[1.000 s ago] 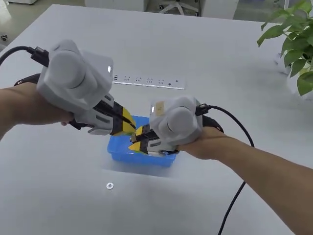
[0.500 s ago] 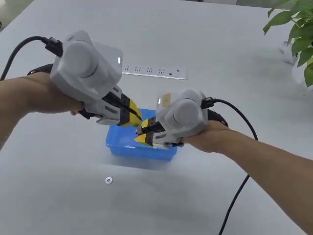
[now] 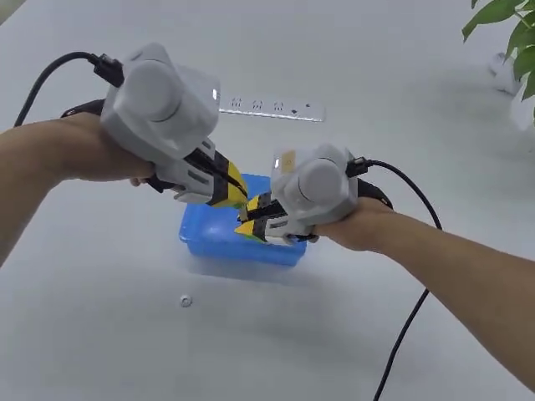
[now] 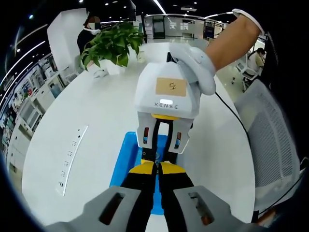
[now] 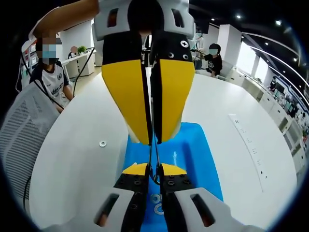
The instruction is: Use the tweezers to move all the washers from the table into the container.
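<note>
The left gripper (image 5: pixel 153 139) and right gripper (image 5: pixel 154 170) both pinch shut on thin tweezers (image 5: pixel 154 155) above the blue container (image 5: pixel 195 145), which holds at least two washers (image 5: pixel 155 198); one washer (image 5: pixel 103 143) lies unmoved on the table (image 5: pixel 67 164), near-left.

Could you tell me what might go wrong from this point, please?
1. Both the left gripper and the right gripper appear shut on the same thin metal tweezers above the blue plastic container; an uneven release could drop or twist them.
2. One small silver washer lies on the white table, apart from the container; a gripper coming down carelessly could flick it away.
</note>
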{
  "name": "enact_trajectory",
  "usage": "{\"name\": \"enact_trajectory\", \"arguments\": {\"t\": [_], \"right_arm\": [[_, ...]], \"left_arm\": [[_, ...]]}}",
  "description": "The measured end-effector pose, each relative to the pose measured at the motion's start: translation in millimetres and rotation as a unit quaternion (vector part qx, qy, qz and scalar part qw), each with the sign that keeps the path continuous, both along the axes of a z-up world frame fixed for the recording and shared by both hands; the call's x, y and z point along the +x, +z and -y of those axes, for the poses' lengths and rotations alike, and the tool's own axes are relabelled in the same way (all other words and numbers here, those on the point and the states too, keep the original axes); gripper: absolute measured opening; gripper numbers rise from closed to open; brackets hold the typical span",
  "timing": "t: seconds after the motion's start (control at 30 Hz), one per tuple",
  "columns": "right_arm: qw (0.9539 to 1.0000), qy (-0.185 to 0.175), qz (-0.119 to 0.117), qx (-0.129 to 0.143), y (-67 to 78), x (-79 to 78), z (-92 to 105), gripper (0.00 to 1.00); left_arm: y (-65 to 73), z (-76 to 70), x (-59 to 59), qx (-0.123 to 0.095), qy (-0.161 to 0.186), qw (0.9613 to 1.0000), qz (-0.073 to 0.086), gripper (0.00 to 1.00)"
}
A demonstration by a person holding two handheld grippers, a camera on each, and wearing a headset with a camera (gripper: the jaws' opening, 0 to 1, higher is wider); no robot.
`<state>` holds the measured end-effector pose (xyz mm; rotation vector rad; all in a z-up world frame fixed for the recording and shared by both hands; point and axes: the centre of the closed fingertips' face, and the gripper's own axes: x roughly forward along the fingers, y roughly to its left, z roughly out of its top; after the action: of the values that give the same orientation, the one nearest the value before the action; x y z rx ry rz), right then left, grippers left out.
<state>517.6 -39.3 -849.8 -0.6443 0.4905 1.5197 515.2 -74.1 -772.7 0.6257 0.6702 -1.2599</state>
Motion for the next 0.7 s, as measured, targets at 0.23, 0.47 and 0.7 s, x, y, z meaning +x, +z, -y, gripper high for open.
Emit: {"name": "enact_trajectory", "arguments": {"t": [0.23,0.47,0.7], "right_arm": [[1.0000,-0.001,-0.005,-0.003,-7.8,3.7,1.7,0.10],[0.9999,0.001,-0.012,-0.008,-14.4,2.5,3.6,0.10],[0.9999,0.001,-0.016,-0.006,-15.8,2.3,4.1,0.11]], "left_arm": [[-7.8,0.7,3.8,0.002,0.001,1.0000,-0.006,0.05],[-14.6,2.0,4.0,0.006,0.000,0.9999,-0.011,0.05],[-14.9,2.5,4.8,0.003,0.003,0.9999,-0.013,0.05]]}}
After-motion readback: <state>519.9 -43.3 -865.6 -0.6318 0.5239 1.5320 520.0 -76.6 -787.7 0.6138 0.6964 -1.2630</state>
